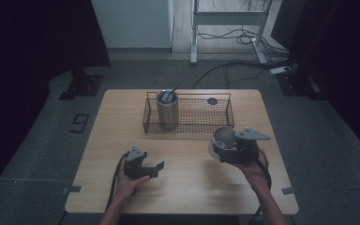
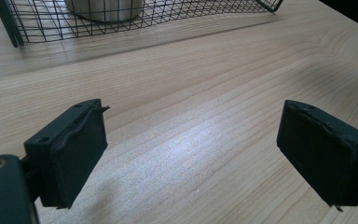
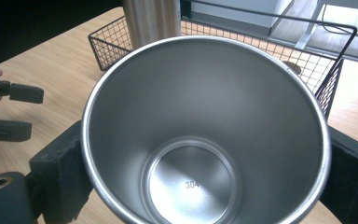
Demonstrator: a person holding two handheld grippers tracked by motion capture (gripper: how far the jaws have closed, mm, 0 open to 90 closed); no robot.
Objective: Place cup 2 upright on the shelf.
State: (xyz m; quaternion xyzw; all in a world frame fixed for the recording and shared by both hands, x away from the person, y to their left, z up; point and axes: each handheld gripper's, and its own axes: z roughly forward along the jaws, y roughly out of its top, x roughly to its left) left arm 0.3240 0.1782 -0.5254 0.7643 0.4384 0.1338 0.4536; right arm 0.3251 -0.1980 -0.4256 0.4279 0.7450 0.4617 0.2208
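My right gripper (image 1: 221, 151) is shut on a steel cup (image 1: 223, 138), held just above the table in front of the wire basket's (image 1: 225, 123) right end. In the right gripper view the cup's empty inside (image 3: 200, 140) faces the camera, with a black jaw pressed on each side. A second steel cup (image 1: 167, 110) with something dark in it stands inside the basket at its left end. My left gripper (image 1: 157, 169) rests low over the table's front left, jaws apart with nothing between them; bare wood shows between its pads (image 2: 74, 154).
A small dark round object (image 1: 212, 101) lies at the basket's back right. The wooden table (image 1: 192, 187) is bare between the two grippers. Beyond the table are a desk frame and cables on the floor.
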